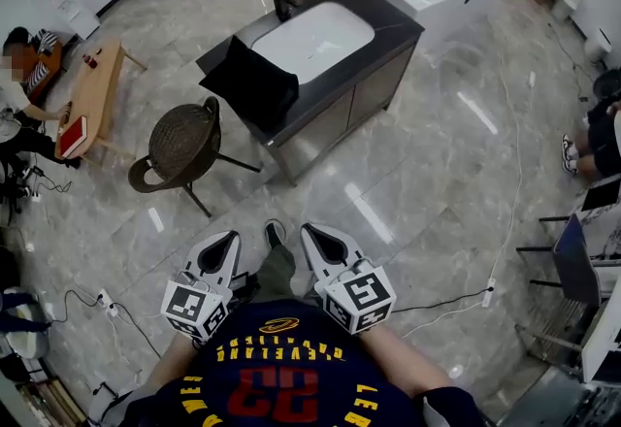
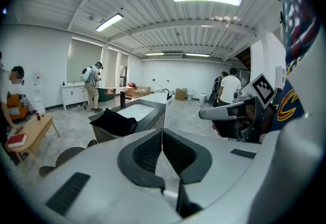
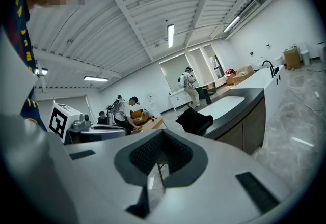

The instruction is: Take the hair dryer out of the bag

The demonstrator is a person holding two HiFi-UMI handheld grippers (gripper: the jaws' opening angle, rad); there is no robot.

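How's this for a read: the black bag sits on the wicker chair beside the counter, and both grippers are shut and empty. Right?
Not quite. The black bag sits on the corner of the dark counter, not on the wicker chair, which stands beside it; the head view shows this. The left gripper and right gripper are indeed shut and empty.

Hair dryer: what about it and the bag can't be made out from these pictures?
- Hair dryer: seen in no view; the bag on the counter shows only its black outside.
- Bag's opening or fastening: too small and dark in the head view and in both gripper views.
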